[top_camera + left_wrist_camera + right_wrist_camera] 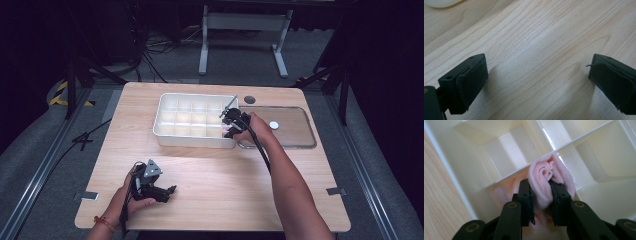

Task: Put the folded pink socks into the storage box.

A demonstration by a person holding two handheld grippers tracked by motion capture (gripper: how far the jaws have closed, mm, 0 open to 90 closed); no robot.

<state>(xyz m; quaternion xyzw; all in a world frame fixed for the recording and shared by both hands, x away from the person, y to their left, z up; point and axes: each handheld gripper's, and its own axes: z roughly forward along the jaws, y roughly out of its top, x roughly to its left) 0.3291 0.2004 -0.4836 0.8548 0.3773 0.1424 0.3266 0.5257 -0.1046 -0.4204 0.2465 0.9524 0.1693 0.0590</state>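
From above, the right gripper (pixel 229 121) dips into the near right corner compartment of the white divided box (pixel 165 131), a clear lid (pixel 295 135) lying just beyond its hand. The left gripper (pixel 167 191) rests low on the wooden table (pixel 225 185), well apart from the box.

Along the left gripper (pixel 536 75), its jaws stand wide with bare wood between them.

Along the right gripper (pixel 541 195), both pads pinch a rolled pink cloth (pixel 544 177), which sits against a divider inside the compartment
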